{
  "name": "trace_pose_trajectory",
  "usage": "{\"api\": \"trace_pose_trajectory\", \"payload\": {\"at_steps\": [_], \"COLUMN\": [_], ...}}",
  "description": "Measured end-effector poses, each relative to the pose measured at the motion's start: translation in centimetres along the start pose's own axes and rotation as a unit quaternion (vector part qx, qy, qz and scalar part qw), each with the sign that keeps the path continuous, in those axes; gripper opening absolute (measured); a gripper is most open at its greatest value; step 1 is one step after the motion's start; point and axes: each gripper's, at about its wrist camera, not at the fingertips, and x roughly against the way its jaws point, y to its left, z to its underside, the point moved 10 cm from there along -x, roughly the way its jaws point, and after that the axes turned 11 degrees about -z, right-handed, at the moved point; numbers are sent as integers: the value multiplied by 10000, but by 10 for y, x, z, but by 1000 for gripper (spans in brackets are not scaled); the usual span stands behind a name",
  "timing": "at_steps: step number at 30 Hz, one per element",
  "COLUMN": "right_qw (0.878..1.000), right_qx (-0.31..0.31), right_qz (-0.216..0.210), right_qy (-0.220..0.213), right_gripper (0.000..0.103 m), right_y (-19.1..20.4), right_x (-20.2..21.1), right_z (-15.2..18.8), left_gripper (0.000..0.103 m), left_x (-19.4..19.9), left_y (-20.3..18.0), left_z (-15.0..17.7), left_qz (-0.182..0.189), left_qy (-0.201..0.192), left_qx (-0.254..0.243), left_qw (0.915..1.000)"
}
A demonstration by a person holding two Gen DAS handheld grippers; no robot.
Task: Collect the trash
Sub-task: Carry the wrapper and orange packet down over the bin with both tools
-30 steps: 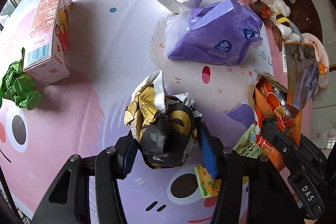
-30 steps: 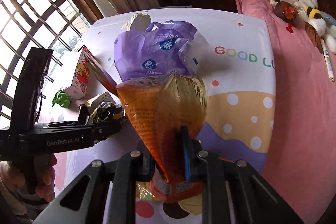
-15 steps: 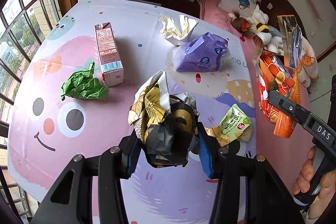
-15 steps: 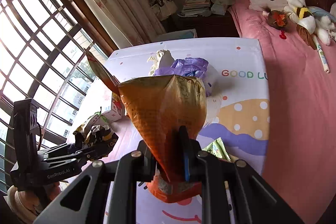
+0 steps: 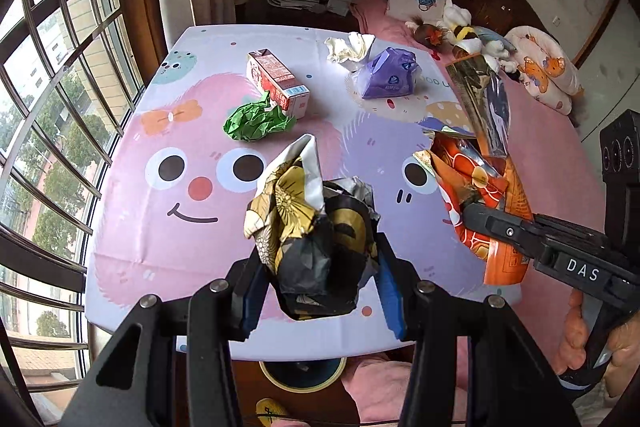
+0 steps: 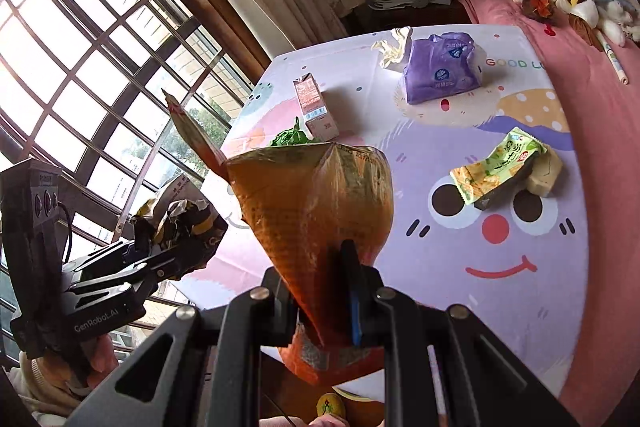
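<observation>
My left gripper [image 5: 316,287] is shut on a crumpled black and gold wrapper [image 5: 316,227], held high above the table's near edge; it also shows in the right wrist view [image 6: 180,223]. My right gripper [image 6: 320,291] is shut on an orange snack bag [image 6: 316,203], also lifted; the bag shows in the left wrist view [image 5: 480,187]. On the cartoon tablecloth [image 5: 160,195] lie a green paper ball [image 5: 256,121], a pink carton [image 5: 280,83], a purple tissue pack [image 5: 386,75], a white crumpled paper [image 5: 348,47] and a green snack packet [image 6: 496,163].
A barred window [image 5: 52,87] runs along the table's left side. A pink bed [image 6: 592,75] with a pillow and plush toys lies behind and right of the table. A small object and a shoe show on the floor under the near edge [image 5: 300,371].
Both grippers have risen and pulled back from the table with their trash still held. The whole table is now in view.
</observation>
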Motion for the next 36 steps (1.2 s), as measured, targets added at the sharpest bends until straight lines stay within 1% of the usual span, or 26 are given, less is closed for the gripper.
{"api": "trace_pose_trajectory", "payload": {"at_steps": [4,7,9,12,17,22,25,27,31,34,36], "right_qw": [9995,9984,9972,9951,9910,9859,9829,9817,9782,9748,9725], "right_qx": [-144,-215,-273,-300,-321,-466,-601,-727,-1012,-1290,-1441], "right_qz": [245,487,623,777,954,1075,1096,1080,1127,1131,1140], "right_qy": [104,215,318,526,882,1195,1349,1388,1420,1427,1431], "right_gripper": [18,18,18,18,18,18,18,18,18,18,18], "right_y": [32,51,61,73,78,61,45,31,-8,-42,-65], "right_x": [-12,-20,-24,-32,-43,-60,-77,-90,-120,-144,-160], "right_z": [49,86,109,143,193,238,266,284,321,349,364], "left_gripper": [47,47,47,47,47,47,47,47,47,47,47], "left_x": [23,32,32,23,3,-24,-50,-70,-119,-155,-178], "left_y": [22,38,47,59,69,68,67,64,54,44,36], "left_z": [39,72,95,128,182,225,248,263,292,311,325], "left_qz": [-25,69,136,222,351,275,147,125,82,57,103], "left_qy": [-271,-319,-220,44,508,863,1082,1180,1419,1521,1581], "left_qx": [-320,-399,-401,-294,-88,-47,-59,-49,-60,-93,-77], "left_qw": [9991,9987,9989,9993,9981,9959,9940,9929,9898,9883,9873]}}
